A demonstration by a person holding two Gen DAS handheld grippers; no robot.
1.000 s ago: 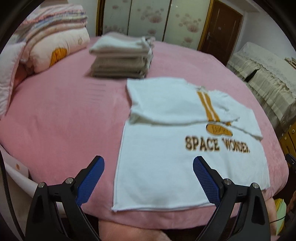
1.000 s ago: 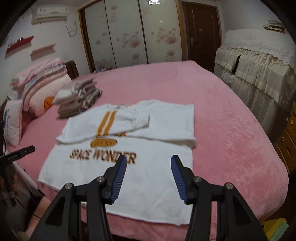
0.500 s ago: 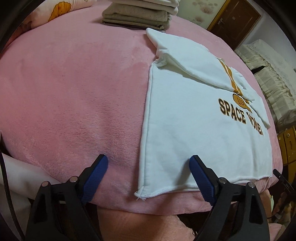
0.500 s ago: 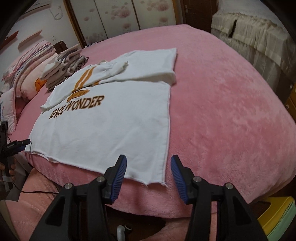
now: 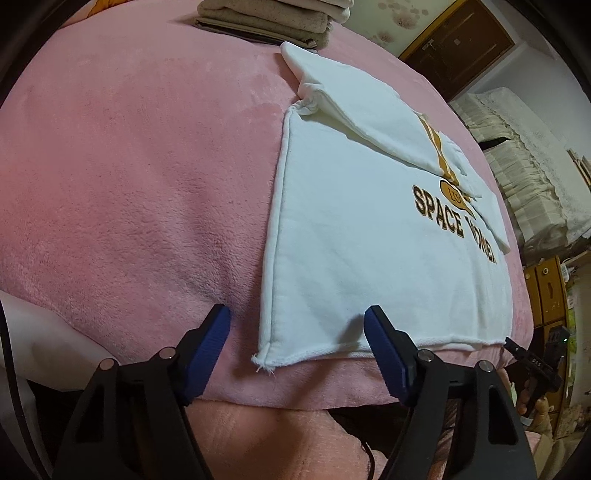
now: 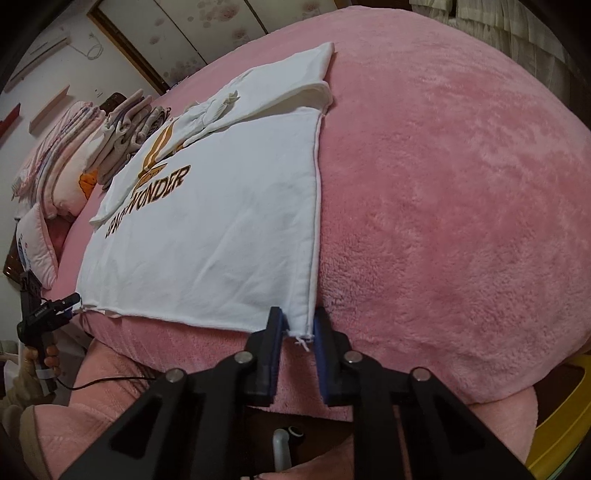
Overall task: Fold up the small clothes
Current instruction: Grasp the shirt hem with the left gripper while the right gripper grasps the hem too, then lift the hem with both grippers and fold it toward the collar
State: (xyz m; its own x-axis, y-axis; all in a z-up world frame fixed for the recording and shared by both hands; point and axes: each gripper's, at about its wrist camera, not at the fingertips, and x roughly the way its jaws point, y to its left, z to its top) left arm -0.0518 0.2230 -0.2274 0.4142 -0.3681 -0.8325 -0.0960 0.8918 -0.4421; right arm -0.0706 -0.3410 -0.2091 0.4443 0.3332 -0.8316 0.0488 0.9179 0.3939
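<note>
A white T-shirt printed "SPACE WONDER" lies flat on the pink bed, sleeves folded in, its hem at the near edge. My left gripper straddles the hem's left corner. Its jaws are closing but still wide, one blue pad on the blanket and the other resting on the cloth. In the right wrist view the T-shirt ends at its right hem corner, which sits between the closing jaws of my right gripper, pads tight against it. Each view shows the other gripper far off: right gripper, left gripper.
A stack of folded clothes sits at the back of the bed, beside pillows. A lace-covered cabinet and a wooden door stand to the right. The person's pink-clad legs are under the grippers. A yellow stool stands low right.
Both grippers have dropped from above the bed to the shirt's hem corners. The right jaws have narrowed onto the right corner. The left jaws have narrowed a little.
</note>
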